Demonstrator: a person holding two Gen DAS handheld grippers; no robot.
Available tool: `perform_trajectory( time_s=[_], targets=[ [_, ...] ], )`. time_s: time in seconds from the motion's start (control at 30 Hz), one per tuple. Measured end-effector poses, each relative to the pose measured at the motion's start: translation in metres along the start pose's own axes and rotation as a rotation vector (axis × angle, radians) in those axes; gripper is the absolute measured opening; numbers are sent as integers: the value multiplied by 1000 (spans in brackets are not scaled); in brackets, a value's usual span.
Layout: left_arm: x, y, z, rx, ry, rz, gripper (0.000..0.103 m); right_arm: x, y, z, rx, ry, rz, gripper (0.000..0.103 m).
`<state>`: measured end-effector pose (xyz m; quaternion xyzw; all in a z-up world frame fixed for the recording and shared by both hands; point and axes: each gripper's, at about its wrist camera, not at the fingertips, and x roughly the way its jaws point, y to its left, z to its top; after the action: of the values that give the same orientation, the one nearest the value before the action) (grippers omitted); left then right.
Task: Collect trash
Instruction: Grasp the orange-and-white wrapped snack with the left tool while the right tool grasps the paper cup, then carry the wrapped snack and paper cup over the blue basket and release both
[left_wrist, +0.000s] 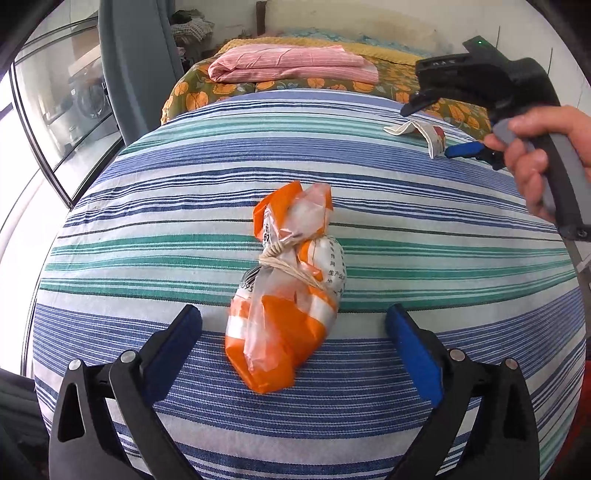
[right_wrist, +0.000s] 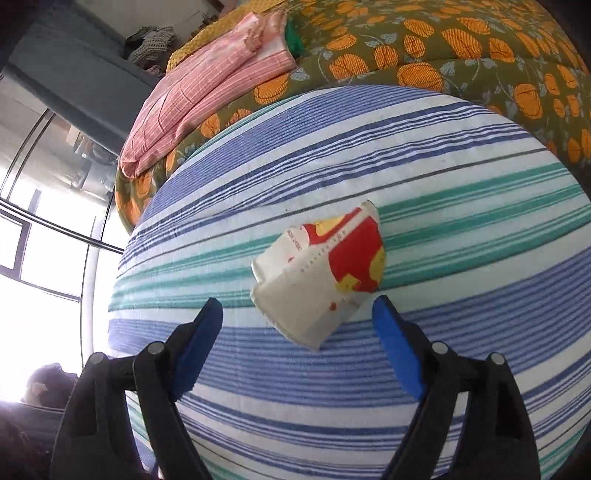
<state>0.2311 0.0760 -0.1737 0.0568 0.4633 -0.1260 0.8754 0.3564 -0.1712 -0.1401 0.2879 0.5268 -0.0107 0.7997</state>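
Note:
An orange and clear plastic wrapper (left_wrist: 288, 291), tied with string in the middle, lies on the striped bed sheet (left_wrist: 147, 221). My left gripper (left_wrist: 293, 332) is open, with the wrapper's near end between its blue pads. A crushed white, red and yellow paper cup (right_wrist: 321, 273) lies on its side on the sheet (right_wrist: 461, 369). My right gripper (right_wrist: 297, 321) is open, its pads on either side of the cup's near end. In the left wrist view the cup (left_wrist: 421, 134) lies far right, with the right gripper (left_wrist: 465, 149) beside it.
A folded pink striped cloth (left_wrist: 291, 66) lies on a green and orange floral blanket (left_wrist: 207, 96) at the far end of the bed. A window and glass door (left_wrist: 62, 107) stand to the left. The bed edge drops off on the left.

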Motion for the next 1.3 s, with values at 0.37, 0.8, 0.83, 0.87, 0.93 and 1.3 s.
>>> perform_trajectory(
  time_s=[0.37, 0.8, 0.83, 0.87, 0.93, 1.3],
  targets=[
    [3, 2, 3, -1, 1, 0, 99, 20, 23, 14, -72, -111, -85, 75],
    [3, 3, 3, -3, 0, -5, 99, -2, 25, -33, -405, -94, -31, 39],
    [3, 4, 4, -10, -4, -15, 99, -5, 23, -39, -424, -88, -23, 39],
    [1, 8, 4, -26, -12, -38, 99, -8, 22, -45, -443, -82, -18, 39],
    [-4, 19, 2, -76, -40, -115, 99, -17, 18, -59, -481, -63, -4, 39],
    [-3, 11, 9, 9, -36, -93, 81, -73, -18, -137, -587, -3, 64, 39]
  ],
)
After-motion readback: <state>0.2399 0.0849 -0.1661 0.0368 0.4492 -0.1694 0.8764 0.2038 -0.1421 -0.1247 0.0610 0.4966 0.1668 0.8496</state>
